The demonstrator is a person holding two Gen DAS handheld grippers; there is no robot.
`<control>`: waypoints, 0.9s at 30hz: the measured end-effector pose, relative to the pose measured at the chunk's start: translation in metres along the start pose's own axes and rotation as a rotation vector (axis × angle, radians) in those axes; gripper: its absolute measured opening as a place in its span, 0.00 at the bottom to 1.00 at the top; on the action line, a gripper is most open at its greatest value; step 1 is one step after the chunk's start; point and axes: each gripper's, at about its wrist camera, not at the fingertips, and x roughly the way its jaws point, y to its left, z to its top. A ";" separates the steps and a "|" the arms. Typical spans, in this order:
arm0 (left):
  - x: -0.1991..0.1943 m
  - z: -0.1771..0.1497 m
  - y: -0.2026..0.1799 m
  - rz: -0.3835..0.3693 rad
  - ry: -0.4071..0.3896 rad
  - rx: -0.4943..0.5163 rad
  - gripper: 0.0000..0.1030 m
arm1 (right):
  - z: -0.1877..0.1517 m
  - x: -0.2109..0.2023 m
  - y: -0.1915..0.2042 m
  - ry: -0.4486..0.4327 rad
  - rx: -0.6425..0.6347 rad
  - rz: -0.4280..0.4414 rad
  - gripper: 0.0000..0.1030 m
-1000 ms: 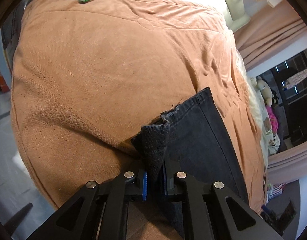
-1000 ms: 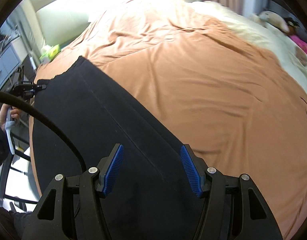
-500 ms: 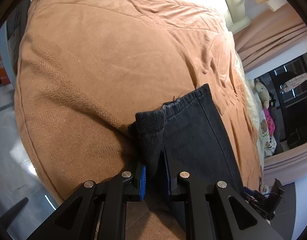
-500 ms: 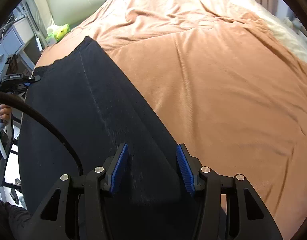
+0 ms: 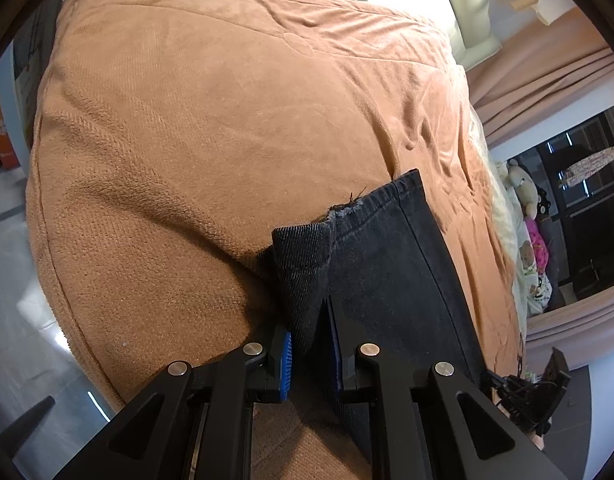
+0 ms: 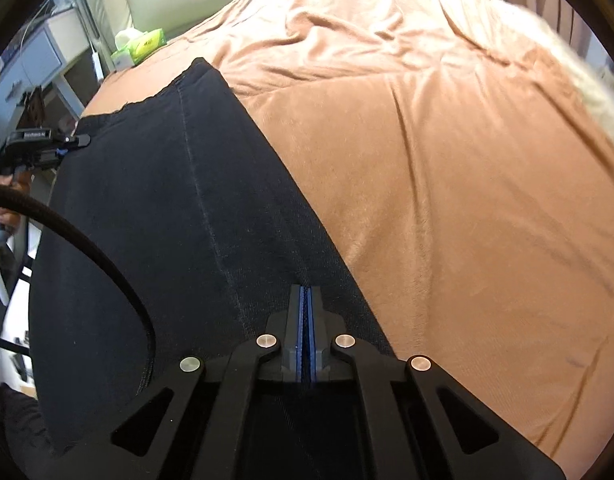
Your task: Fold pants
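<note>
Pants (image 6: 155,216) lie flat along the bed (image 6: 447,184), long axis running gripper to gripper; left gripper (image 5: 311,354) pinches the raised hem corner — right gripper (image 6: 305,312) clamps the cloth at the opposite end.

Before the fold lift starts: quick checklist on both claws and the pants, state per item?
1. Left claw has the hem corner of the black denim pants between its blue pads: ok.
2. Right claw is shut with its tips at the pants' right edge; fabric pinched: cannot tell.
3. Pants lie flat on the orange-brown fleece blanket between the claws: ok.
4. Blanket ahead has room for the fold: ok.
5. Thick black cable arcs over the pants, possible snag: not ok.
6. Green tissue box sits clear of the pants: ok.
</note>
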 end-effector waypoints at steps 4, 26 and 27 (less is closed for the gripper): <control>0.001 0.000 0.000 -0.005 -0.001 -0.012 0.18 | 0.010 -0.005 0.005 0.003 -0.011 -0.040 0.00; -0.003 0.020 -0.015 -0.057 -0.071 0.005 0.05 | 0.017 0.006 0.019 0.041 0.028 -0.191 0.00; -0.004 0.020 -0.017 -0.059 -0.079 0.009 0.05 | 0.017 0.008 0.020 0.044 0.031 -0.197 0.00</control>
